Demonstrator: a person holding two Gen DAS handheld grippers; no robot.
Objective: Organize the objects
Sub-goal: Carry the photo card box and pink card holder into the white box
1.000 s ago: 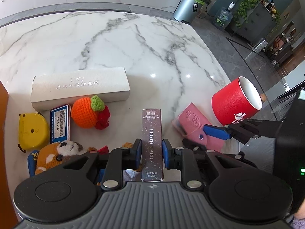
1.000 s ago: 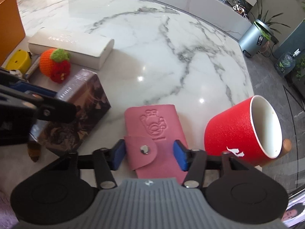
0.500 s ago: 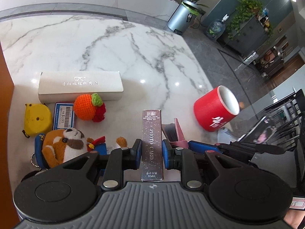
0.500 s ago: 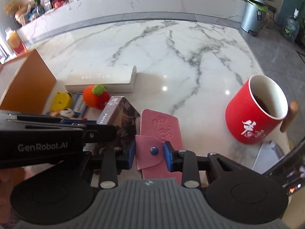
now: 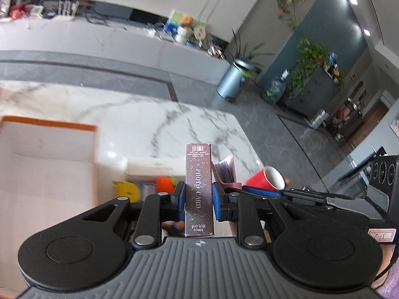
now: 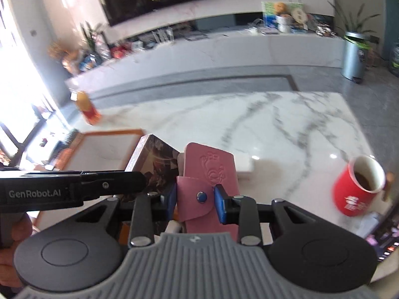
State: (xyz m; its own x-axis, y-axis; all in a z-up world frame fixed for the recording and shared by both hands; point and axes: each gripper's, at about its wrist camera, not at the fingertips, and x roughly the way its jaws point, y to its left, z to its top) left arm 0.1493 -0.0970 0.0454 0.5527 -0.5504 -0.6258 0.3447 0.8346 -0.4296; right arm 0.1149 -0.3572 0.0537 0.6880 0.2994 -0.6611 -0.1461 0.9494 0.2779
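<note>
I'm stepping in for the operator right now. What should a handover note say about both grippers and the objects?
Left gripper: shut on the photo card box, lifted off the marble table.
Right gripper: shut on the pink wallet, also lifted.
Orange-edged box: open, at the left.
Still on the table: red cup, white case, orange knitted toy, yellow item.
Done: both picks. Left: probably place both in the box, then the rest.

The right gripper (image 6: 195,204) clamps a pink wallet (image 6: 208,174) above the marble table (image 6: 274,119), red mug (image 6: 356,186) nearby.
</note>
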